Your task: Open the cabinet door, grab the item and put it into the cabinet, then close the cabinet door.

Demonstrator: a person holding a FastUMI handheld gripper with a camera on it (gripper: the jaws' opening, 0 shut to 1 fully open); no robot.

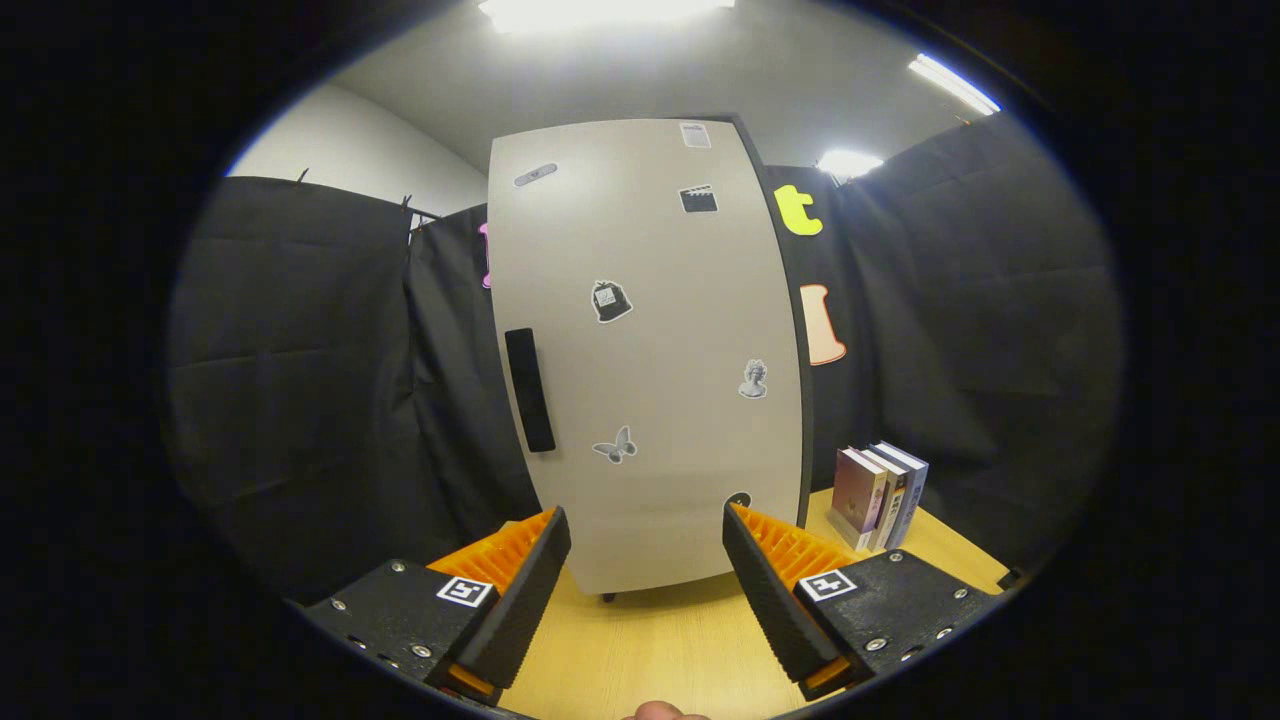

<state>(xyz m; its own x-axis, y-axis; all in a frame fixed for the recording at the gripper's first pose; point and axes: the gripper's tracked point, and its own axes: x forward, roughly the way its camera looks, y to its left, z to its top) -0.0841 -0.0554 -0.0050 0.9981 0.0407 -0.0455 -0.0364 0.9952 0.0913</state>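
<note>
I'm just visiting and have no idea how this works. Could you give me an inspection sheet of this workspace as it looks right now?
Surface: wooden table, bare ahead of the fingers.
Job's things: cabinet upright beyond the fingers, door shut, dark handle on its left side; stickers on the door.
Clutter: books standing right of the cabinet.
Grippers: gripper open, holding nothing.
Cables: nothing seen.
Surroundings: black cloth walls, ceiling lights.

The cabinet door [650,350] looks smooth and matt, with flat paper-like stickers [611,300] and a matt plastic handle [529,390]. The table [650,650] is pale wood grain. The gripper [647,530], fingers spread apart, has ribbed pads [760,590].
</note>
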